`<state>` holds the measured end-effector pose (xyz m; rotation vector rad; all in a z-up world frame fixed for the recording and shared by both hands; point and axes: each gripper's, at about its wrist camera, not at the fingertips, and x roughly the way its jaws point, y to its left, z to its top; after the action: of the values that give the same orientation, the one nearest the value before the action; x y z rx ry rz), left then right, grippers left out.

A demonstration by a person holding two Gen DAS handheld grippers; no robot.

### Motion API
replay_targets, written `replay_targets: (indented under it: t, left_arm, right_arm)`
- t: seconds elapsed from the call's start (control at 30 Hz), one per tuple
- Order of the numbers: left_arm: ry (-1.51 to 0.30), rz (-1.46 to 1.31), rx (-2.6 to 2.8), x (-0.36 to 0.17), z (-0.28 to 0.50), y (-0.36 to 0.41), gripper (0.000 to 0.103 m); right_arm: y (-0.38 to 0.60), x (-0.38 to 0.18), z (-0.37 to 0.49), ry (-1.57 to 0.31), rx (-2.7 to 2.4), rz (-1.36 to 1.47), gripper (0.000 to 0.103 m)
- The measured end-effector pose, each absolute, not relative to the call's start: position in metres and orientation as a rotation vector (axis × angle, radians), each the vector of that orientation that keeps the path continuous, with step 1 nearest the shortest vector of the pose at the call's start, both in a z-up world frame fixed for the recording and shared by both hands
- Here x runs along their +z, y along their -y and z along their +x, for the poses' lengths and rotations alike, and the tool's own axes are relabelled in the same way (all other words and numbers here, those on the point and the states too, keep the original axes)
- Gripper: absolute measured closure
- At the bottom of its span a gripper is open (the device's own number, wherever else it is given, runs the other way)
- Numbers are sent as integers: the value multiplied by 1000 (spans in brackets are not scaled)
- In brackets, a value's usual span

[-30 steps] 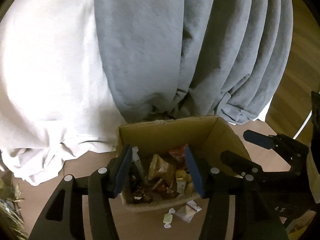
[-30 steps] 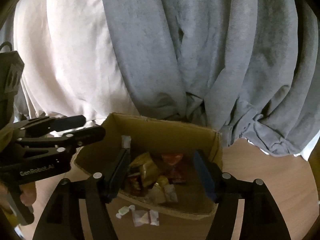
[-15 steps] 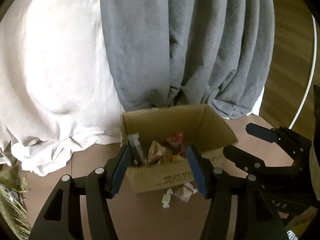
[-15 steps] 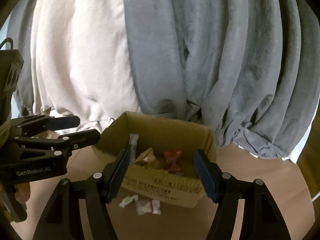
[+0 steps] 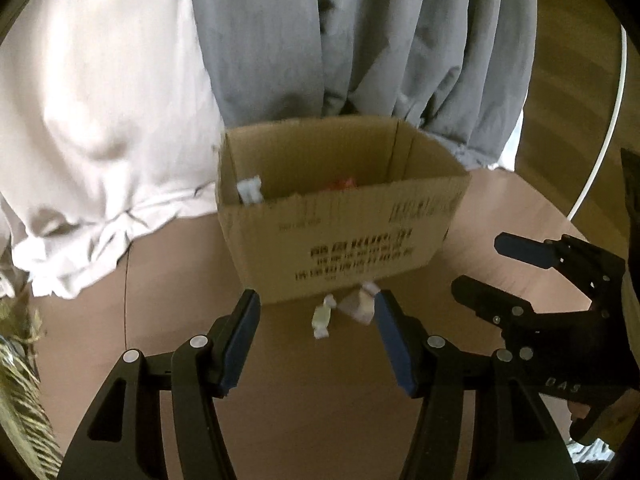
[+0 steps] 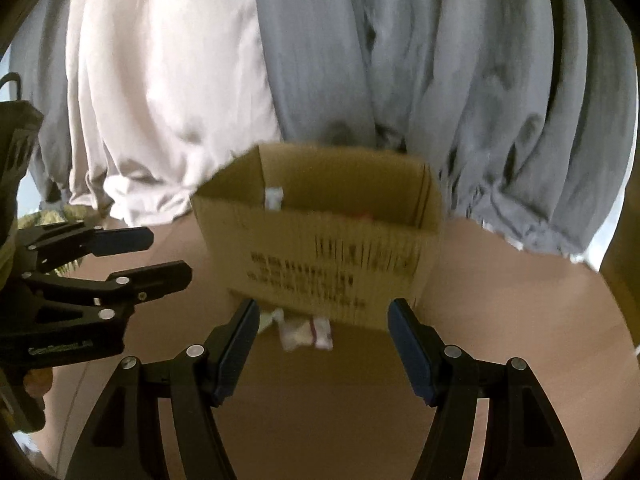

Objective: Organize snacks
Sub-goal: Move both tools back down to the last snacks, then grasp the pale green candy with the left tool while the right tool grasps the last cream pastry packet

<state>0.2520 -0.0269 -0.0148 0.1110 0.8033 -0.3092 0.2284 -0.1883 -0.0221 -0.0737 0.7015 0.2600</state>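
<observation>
Snacks lie loose on the brown desk (image 5: pixel 460 360) against the printed cardboard box (image 5: pixel 344 240): a wrapped candy (image 5: pixel 322 317) and what we take for a clear packet (image 6: pixel 306 332) (blurred). We see both the left gripper (image 5: pixel 316 312) and the right gripper (image 6: pixel 322 314) with jaws apart, empty.

Soft daylight is glowing through the pale curtain (image 5: pixel 100 92), leaving the floor (image 6: pixel 500 320) dim. Motion blur is smearing the cardboard box (image 6: pixel 320 248) and its print (unreadable in both views). Fisheye bending is darkening every corner.
</observation>
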Motion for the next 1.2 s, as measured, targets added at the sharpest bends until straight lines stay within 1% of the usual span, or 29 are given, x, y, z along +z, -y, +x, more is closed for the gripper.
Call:
replay_targets:
  t: [0.27,0.43,0.5,0.57,0.67,0.77,0.8,1.1,1.17,1.2]
  left_arm:
    - [-844,131,-309,-48,254,27,44]
    - [-890,104,-341,-72,271,28,46]
    - [-903,107,-359,-82,279,30,52]
    - [-909,109,-373,-89,286,33,54]
    - [-918,115,-388,-99,297,38,60]
    - [-931,126,-395,-109,306,42,63]
    - [-934,127,-398,-111,308,43,65]
    - [-961,142,-414,-129,321,54,76]
    - [-966,137,-414,-131,323,55,82]
    - [-970,132,-418,-132,324,55,83]
  right_arm:
    - [201,-63,230,-821,215,-6,35]
    - [202,-81,239,-863,195,19,36]
    - [201,-86,242,-876,195,20,36]
    - [200,-91,245,-886,193,25,36]
    - [198,-96,248,-901,189,14,36]
    - [198,-100,252,-913,186,20,36]
    - [198,-101,253,-916,184,25,36]
    - [200,-109,265,-935,179,56,36]
    - [199,-110,265,-936,179,58,36]
    - [199,-110,266,-936,181,60,36]
